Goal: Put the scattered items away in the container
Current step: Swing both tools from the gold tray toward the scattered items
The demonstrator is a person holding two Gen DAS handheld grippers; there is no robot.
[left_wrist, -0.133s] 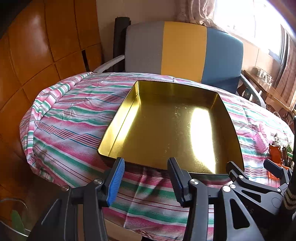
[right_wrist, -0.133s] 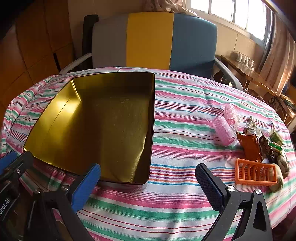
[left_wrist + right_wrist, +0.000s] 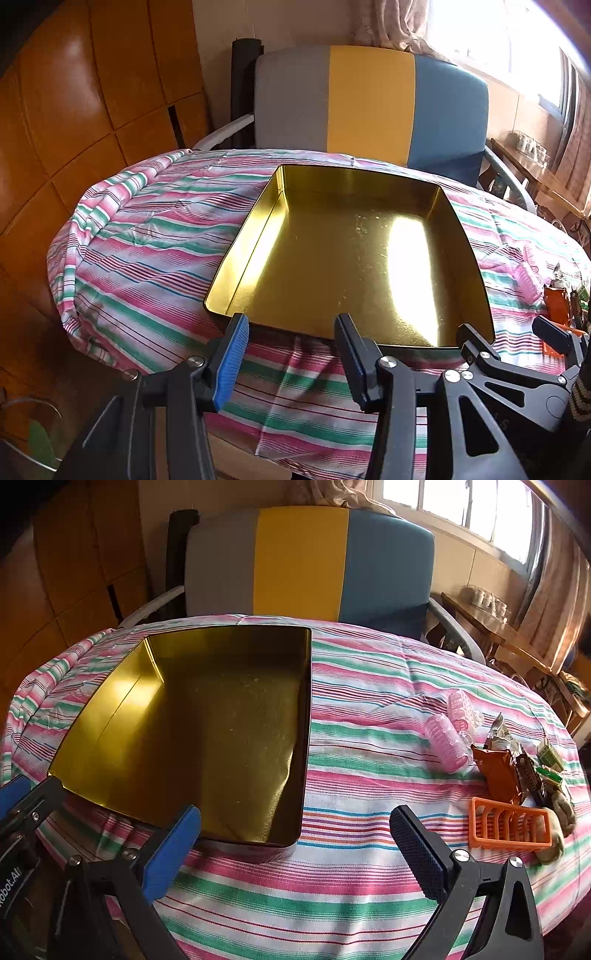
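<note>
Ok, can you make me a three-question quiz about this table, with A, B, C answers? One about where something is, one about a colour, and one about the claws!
1. Where do the scattered items lie, seen from the right claw's camera?
A. Inside the tin
B. On the cloth right of the tin
C. On the chair

2. What colour is the little slotted rack?
A. Orange
B. Green
C. White

3. How are the two claws?
A. Both open, holding nothing
B. Both shut
C. One holds a curler

Answers:
1 B: the pink curlers and packets sit right of the gold tin.
2 A: the rack is orange.
3 A: the left claw and right claw show wide gaps.
</note>
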